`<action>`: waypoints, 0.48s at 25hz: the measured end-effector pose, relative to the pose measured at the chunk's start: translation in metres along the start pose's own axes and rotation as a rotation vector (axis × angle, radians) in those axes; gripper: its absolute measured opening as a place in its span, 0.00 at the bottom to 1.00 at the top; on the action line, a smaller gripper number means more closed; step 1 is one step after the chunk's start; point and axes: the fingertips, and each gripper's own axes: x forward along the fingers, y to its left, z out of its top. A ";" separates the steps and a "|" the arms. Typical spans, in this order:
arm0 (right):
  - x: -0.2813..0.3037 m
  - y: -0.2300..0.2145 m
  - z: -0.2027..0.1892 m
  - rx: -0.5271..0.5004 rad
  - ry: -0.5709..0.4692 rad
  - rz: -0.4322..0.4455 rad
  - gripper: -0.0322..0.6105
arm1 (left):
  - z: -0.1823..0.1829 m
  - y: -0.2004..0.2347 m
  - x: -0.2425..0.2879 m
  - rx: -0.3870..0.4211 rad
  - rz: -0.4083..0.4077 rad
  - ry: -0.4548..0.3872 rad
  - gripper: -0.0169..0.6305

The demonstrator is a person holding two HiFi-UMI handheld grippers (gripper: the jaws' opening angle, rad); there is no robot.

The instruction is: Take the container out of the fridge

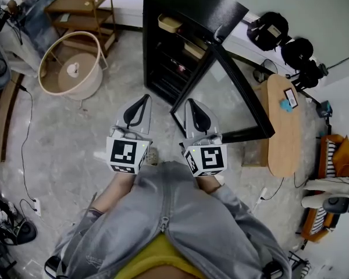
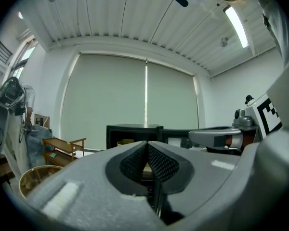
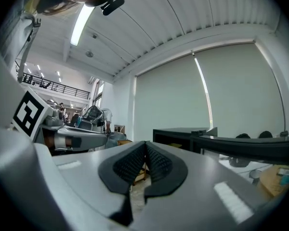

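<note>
A black fridge (image 1: 180, 39) stands ahead of me on the marble floor, its glass door (image 1: 238, 97) swung open to the right. A tan container (image 1: 170, 23) sits on its top shelf, and a second tan item (image 1: 193, 50) lies on a lower shelf. My left gripper (image 1: 144, 99) and right gripper (image 1: 190, 102) hover side by side short of the fridge, both shut with nothing in them. In the left gripper view the shut jaws (image 2: 147, 146) point at the fridge (image 2: 134, 133). The right gripper view shows its shut jaws (image 3: 145, 146) and the fridge (image 3: 180, 136).
A round wooden tub (image 1: 70, 68) and a wooden shelf cart (image 1: 84, 10) stand at the left. An oval wooden table (image 1: 282, 127) is beyond the open door on the right. Black bags (image 1: 279, 36) sit at the far right, and a cable (image 1: 24, 150) runs along the left floor.
</note>
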 end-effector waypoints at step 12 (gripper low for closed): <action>0.057 -0.026 0.000 0.003 -0.015 0.011 0.05 | 0.001 0.027 0.052 -0.009 0.003 -0.025 0.03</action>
